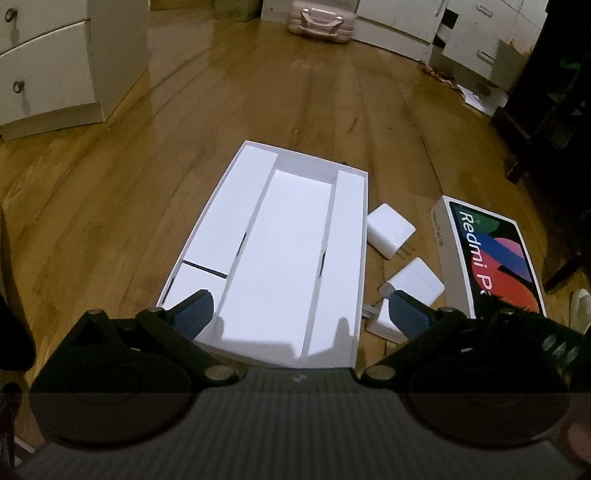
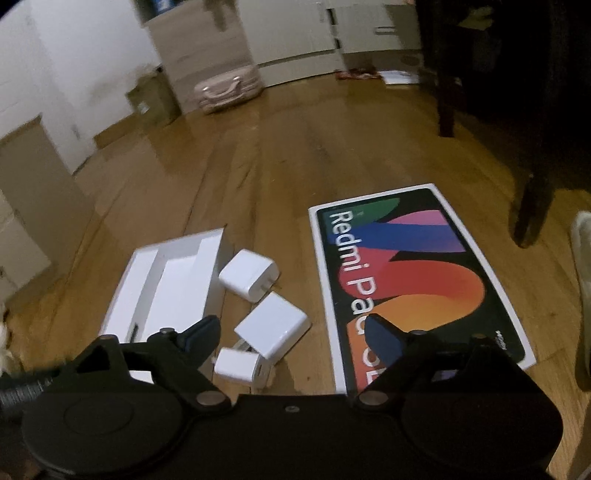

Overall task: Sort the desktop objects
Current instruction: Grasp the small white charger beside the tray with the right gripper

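An open white box tray [image 1: 236, 218] with three long compartments lies on the wooden floor; it also shows in the right wrist view [image 2: 147, 266]. Three white chargers lie to its right: far [image 1: 390, 229] [image 2: 248, 275], middle [image 1: 417, 278] [image 2: 273, 325], near [image 1: 382, 321] [image 2: 240, 365]. The Redmi Pad box lid [image 1: 491, 258] [image 2: 413, 273] lies further right. My left gripper [image 1: 301, 314] is open and empty above the tray's near end. My right gripper [image 2: 291, 339] is open and empty above the middle and near chargers.
White drawers [image 1: 48, 66] stand at the left. A pink case [image 1: 321, 16] [image 2: 229, 90] sits by the far wall. Dark furniture legs [image 2: 532, 206] stand at the right, with a shoe [image 2: 583, 258] beside them.
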`<state>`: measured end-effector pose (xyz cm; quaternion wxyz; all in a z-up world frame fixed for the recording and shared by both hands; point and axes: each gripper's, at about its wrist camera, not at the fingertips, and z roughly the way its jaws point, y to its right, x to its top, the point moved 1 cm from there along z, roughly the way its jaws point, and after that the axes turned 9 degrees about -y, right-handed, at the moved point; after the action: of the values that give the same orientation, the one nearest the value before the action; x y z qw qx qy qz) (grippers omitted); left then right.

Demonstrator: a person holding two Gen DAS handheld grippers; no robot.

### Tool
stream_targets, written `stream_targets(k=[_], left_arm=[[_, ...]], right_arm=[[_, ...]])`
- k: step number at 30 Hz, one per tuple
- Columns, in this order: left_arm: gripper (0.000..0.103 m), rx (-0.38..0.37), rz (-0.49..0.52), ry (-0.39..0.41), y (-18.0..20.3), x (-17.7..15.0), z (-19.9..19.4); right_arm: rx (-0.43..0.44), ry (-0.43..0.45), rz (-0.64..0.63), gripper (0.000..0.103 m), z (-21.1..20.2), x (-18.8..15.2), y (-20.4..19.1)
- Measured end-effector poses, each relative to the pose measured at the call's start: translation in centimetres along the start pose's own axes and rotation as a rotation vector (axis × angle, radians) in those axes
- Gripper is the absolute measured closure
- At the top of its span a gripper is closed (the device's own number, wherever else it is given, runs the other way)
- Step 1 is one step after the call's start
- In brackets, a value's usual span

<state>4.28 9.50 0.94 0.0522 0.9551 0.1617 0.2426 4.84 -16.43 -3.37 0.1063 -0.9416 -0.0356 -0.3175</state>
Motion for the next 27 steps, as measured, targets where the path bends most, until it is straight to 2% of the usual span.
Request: stream_targets(k=[1, 4, 6, 9, 10, 15, 20, 23, 27], left_arm=[[0.0, -0.027, -0.005, 0.017, 0.0, 0.4, -0.1], [0.0, -0.012, 0.012, 0.036, 0.1, 0.8, 0.3], [0.0, -0.036, 0.031, 0.034, 0.3, 1.4, 1.0], [0.0, -0.07, 0.074, -0.026, 0.5, 1.4, 2.3], [0.0, -0.081, 0.092, -0.049, 0.6, 1.4, 2.8], [0.0, -0.013, 0.082, -0.048, 0.6, 2.0, 3.6], [0.0, -0.014, 0.036, -0.038, -0.3, 2.7, 4.1], [0.0, -0.02, 0.017, -0.01, -0.1, 3.0, 4.6], [0.0, -0.04, 0.0, -0.011, 0.3, 3.2, 5.3]], right_arm=[[-0.006, 0.007, -0.017, 0.015, 0.3, -0.2, -0.3], [0.004, -0.023, -0.027, 0.02, 1.5, -0.9, -1.2], [0.028, -0.058, -0.009, 0.042, 2.7, -1.3, -1.5], [0.072, -0.118, 0.003, 0.051, 4.3, -1.8, -2.1], [0.088, -0.138, -0.001, 0.051, 4.6, -1.9, -2.4], [0.095, -0.177, -0.027, 0.051, 6.0, -2.2, -3.6], [0.077, -0.225, -0.014, 0.046, 7.6, -2.3, -3.8], [0.059, -0.21, -0.018, 0.045, 8.2, -2.1, -4.2], [0.013, -0.209, -0.054, 0.045, 9.0, -2.2, -5.0]])
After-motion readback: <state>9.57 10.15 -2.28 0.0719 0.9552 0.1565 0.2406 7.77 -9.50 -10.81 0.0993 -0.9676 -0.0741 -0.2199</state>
